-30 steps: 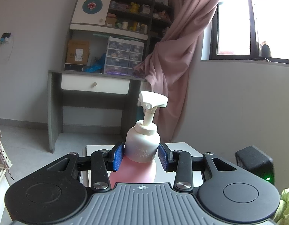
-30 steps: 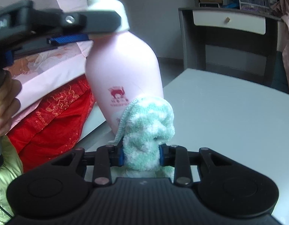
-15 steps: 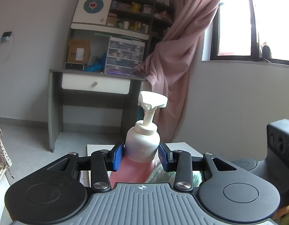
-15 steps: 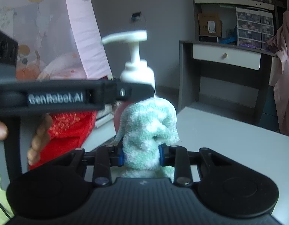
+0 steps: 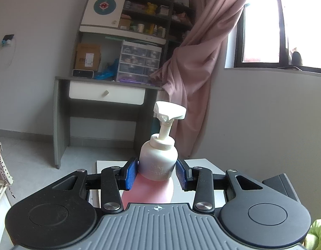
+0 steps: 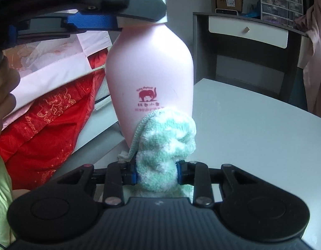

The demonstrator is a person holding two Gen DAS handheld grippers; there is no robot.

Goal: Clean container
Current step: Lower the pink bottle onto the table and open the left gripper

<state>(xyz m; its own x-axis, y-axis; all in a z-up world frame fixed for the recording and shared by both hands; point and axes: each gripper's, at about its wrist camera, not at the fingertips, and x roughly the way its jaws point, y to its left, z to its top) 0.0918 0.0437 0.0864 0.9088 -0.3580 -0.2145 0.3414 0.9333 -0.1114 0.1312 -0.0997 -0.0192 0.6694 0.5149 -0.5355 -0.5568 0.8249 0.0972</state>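
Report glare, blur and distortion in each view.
Left wrist view: window blown out white; fisheye bends the wall edges; bottle sharp. Right wrist view: even light, no glare; left gripper close and soft at top; cloth sharp.

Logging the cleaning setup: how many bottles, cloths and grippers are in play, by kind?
Pink pump bottle: 1
Green-and-white cloth: 1
Grippers: 2, left gripper shut on the bottle's neck, right gripper shut on the cloth
Total: 4
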